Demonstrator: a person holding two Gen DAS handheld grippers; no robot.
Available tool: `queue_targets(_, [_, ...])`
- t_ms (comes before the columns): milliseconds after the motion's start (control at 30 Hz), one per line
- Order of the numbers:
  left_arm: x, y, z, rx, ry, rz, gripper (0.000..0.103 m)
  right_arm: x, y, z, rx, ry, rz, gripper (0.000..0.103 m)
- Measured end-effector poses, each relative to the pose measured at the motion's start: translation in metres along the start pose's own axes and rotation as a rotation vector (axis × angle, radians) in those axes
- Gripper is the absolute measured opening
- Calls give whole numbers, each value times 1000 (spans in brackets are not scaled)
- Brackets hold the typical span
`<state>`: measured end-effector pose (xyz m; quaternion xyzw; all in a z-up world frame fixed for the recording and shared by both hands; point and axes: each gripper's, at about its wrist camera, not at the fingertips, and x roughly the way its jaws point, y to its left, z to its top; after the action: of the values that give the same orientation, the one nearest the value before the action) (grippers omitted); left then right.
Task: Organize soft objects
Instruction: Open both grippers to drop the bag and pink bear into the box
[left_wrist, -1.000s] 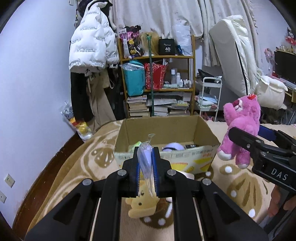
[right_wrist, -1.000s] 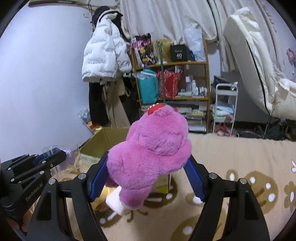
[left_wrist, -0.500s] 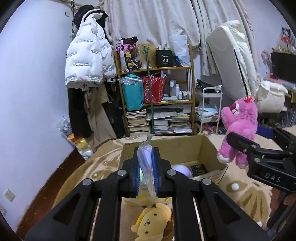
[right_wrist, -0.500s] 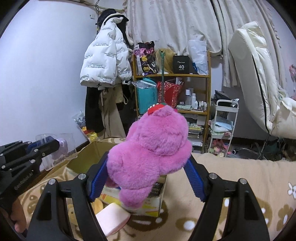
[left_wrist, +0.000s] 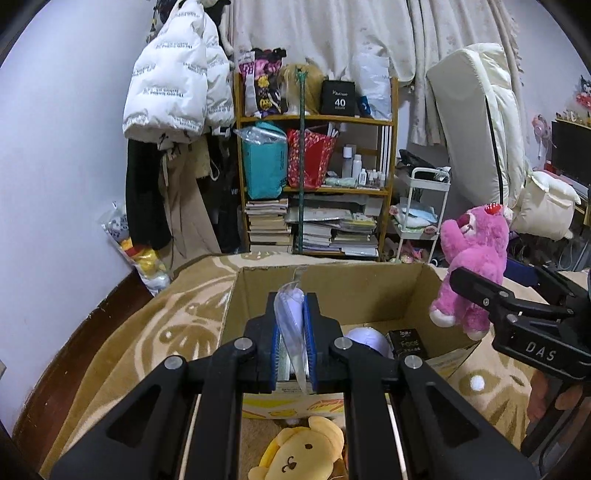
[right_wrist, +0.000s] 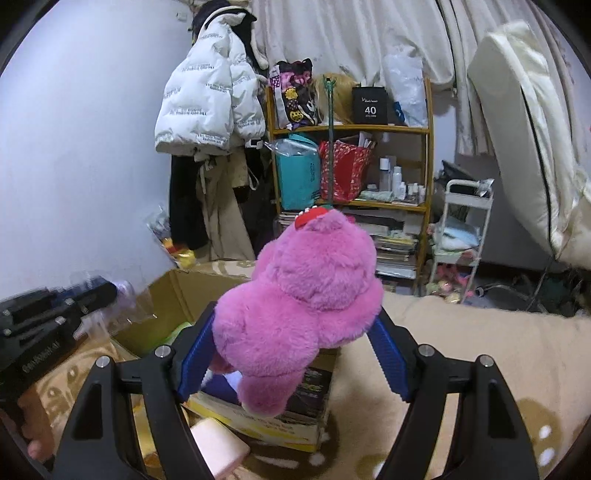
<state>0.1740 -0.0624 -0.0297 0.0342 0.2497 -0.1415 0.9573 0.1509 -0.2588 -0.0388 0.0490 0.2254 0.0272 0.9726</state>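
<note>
My left gripper (left_wrist: 292, 332) is shut on a clear plastic bag (left_wrist: 293, 325) with a pale lilac soft item inside, held above the near wall of an open cardboard box (left_wrist: 334, 286). My right gripper (right_wrist: 295, 350) is shut on a pink plush bear (right_wrist: 306, 295) and holds it in the air beside the box (right_wrist: 177, 288); the bear also shows in the left wrist view (left_wrist: 471, 258). A yellow plush dog (left_wrist: 299, 456) lies on the blanket in front of the box. A pale pink foam block (right_wrist: 218, 448) lies by the box's corner.
The box holds a lilac round item (left_wrist: 365, 338) and a small dark carton (left_wrist: 406, 343). It stands on a beige patterned blanket (left_wrist: 166, 332). Behind are a wooden shelf (left_wrist: 317, 177) with books, a hanging white jacket (left_wrist: 173, 88), a white cart (left_wrist: 421, 210) and an upright mattress (left_wrist: 476, 122).
Both grippers have risen and moved forward toward the box. The bagged item now hangs over the box's near wall, and the pink bear is higher beside the box.
</note>
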Motion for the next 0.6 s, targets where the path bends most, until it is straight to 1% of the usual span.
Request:
queue_targets(100, [9,1,-2,-5,28,7,12,8,-2,-2,11,0,34,83])
queue_targets(133, [15,1,-4,-5,56,6,12,10,-2,-3,10,8,40,83])
queue_targets(200, [20,1,-7,-2,83,11,13,19,-2,-6,9,39,56,84])
queue_targets(333, [28,-2,-15,22,111,35,15,27,-2,-13,15,75,55,87])
queue_targets(400, [31,-1,-16,18,134,38,18,28,-3,-14,23,81,67,87])
queue_targets(467, [34,1,-18,4,159,37,18,27,-4,-14,30,75,75,88])
queue_targets(533, [36,5,-19,-14,176,33,19,24,-5,-14,35,66,82,93])
queue_targets(600, [36,9,-19,-24,188,39,27,21,-5,-14,42,62,103,94])
